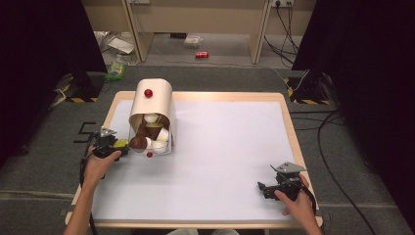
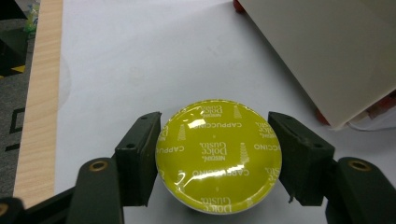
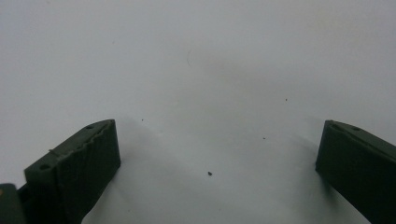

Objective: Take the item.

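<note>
Left tool (image 2: 219,156): clamped from both sides on a yellow-green coffee capsule (image 2: 219,156), foil lid up, printed with the word "cappuccino"; in the high view the left tool (image 1: 113,145) sits at about 9 o'clock on the surface.
Right tool (image 3: 219,163): jaws wide apart, nothing between them, over bare white; in the high view the right tool (image 1: 279,186) rests at about 4 o'clock, well apart from everything else.
Capsule: in the grip, just beside the open mouth of the dispenser (image 1: 152,117), at its 9 o'clock side.
Dispenser: a beige arched holder with red knobs, standing toward 10 o'clock of the surface (image 1: 225,147); brown, white and pale green capsules (image 1: 151,132) are piled in its clear front.
Progress: judging by this, one capsule is held at the dispenser and none lies out on the surface, so the work looks early; whether the capsule is going in or coming out cannot be told.
Left to do: carry the held capsule to its place, then deal with the others in the pile.
In the way: the dispenser's beige wall (image 2: 327,51) is close at the tool's 2 o'clock; a sideways swing could knock it.
Surroundings: a red can (image 1: 201,55) and loose cables on the floor beyond, at 12 o'clock.
</note>
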The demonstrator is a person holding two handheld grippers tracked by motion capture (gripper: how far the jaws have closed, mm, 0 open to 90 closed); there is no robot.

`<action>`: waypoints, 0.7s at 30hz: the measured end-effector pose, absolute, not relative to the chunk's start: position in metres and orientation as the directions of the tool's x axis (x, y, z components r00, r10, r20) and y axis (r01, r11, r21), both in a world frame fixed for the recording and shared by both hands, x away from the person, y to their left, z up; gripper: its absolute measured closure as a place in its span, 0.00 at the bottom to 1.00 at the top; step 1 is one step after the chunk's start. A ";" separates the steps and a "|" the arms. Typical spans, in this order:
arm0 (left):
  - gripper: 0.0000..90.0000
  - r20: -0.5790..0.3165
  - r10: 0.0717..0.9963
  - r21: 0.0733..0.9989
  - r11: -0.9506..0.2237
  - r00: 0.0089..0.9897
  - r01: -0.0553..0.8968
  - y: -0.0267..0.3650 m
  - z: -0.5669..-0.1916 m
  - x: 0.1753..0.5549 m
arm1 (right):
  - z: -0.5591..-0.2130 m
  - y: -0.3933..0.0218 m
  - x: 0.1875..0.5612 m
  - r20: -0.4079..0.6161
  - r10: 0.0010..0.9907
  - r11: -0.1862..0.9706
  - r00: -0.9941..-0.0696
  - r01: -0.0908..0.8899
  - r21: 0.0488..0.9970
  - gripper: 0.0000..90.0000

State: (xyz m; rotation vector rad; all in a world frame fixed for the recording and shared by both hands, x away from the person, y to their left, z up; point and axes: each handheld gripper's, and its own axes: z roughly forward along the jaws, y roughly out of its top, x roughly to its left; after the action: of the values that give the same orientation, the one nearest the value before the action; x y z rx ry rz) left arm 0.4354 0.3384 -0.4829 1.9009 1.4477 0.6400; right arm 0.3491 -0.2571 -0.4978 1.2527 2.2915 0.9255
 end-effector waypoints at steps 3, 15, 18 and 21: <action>0.33 -0.012 0.965 0.749 -0.166 0.263 0.641 0.339 -0.482 0.434 | -0.498 -0.257 0.349 -0.007 0.844 0.388 -0.536 0.602 0.698 0.00; 0.18 -0.019 0.969 0.756 -0.147 0.246 0.637 0.339 -0.475 0.422 | -0.498 -0.257 0.349 -0.007 0.844 0.388 -0.536 0.602 0.698 0.00; 0.18 -0.024 0.974 0.757 -0.130 0.227 0.640 0.342 -0.476 0.416 | -0.498 -0.257 0.349 -0.007 0.844 0.388 -0.536 0.602 0.698 0.00; 0.18 -0.044 0.976 0.763 -0.105 0.214 0.638 0.345 -0.477 0.411 | -0.498 -0.257 0.349 -0.007 0.844 0.388 -0.536 0.602 0.698 0.00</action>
State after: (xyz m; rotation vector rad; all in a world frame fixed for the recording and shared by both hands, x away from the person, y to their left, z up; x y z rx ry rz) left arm 0.4110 0.3448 -0.4774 1.8235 1.4976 0.6456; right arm 0.3490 -0.2570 -0.4978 1.2540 2.2905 0.9260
